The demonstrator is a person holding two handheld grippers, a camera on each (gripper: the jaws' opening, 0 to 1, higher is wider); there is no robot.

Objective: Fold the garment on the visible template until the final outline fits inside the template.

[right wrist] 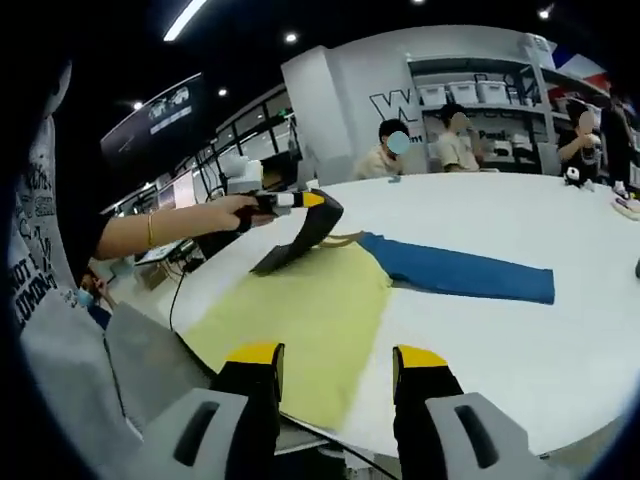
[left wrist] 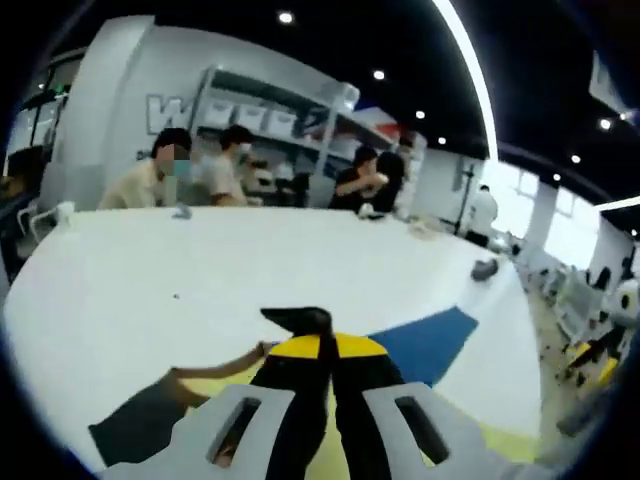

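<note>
In the right gripper view, a person's hand at the left holds the left gripper, whose yellow-tipped fingers are pressed together on a dark flap of the garment, lifting it off the table. To the right of it the yellow template lies flat on the table, and a blue part of the garment stretches from the template's far edge rightward along the table, its long axis running left to right and its squared end pointing right. At the bottom, the right gripper hovers above the template's near edge, its fingers spread with nothing between them.

The left gripper view looks along the left gripper's closed fingers: dark cloth hangs at the lower left, a dark corner sticks up at the tips, and the blue part angles away to the right. Beyond the table, people sit before shelves.
</note>
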